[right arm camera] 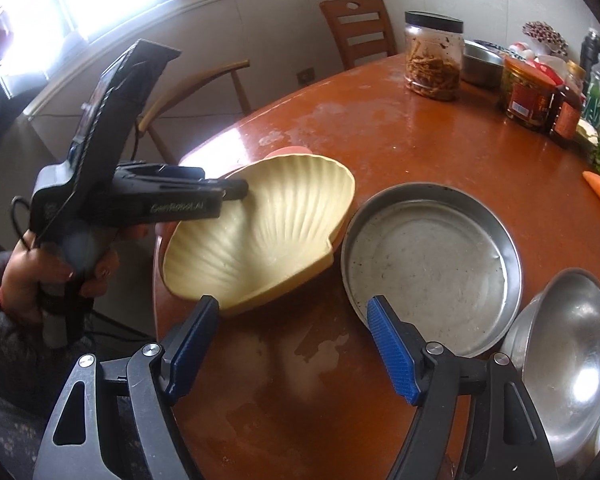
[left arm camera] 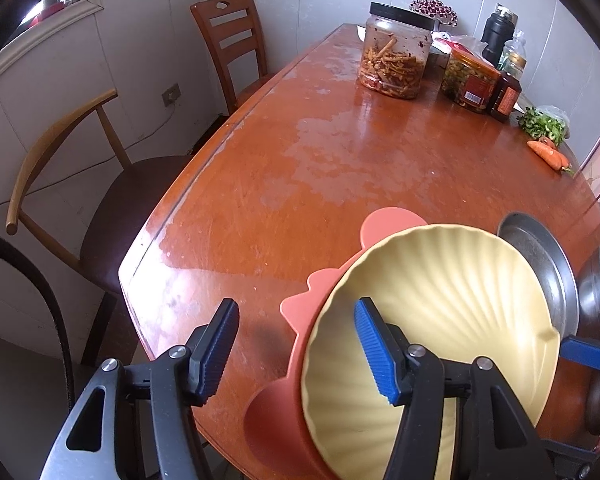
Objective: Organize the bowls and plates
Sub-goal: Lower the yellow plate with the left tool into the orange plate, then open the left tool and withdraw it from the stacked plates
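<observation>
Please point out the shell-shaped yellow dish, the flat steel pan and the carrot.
shell-shaped yellow dish (right arm camera: 268,236), right wrist view, ribbed inside.
flat steel pan (right arm camera: 428,268), right wrist view, bare bottom.
carrot (left arm camera: 548,154), left wrist view, orange body.

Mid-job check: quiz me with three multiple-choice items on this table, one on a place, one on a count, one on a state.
1. What does the yellow shell dish rest on?
A. an orange plate
B. the round metal pan
C. a chair

2. How many carrots lie at the table's far edge?
A. none
B. two
C. five

3. The black lid of the big jar is:
A. missing
B. lying on the table
C. on the jar

Answers: 1 A, the orange plate shows under its rim; 2 B, two lie together; 3 C, the lid caps the jar.
</observation>
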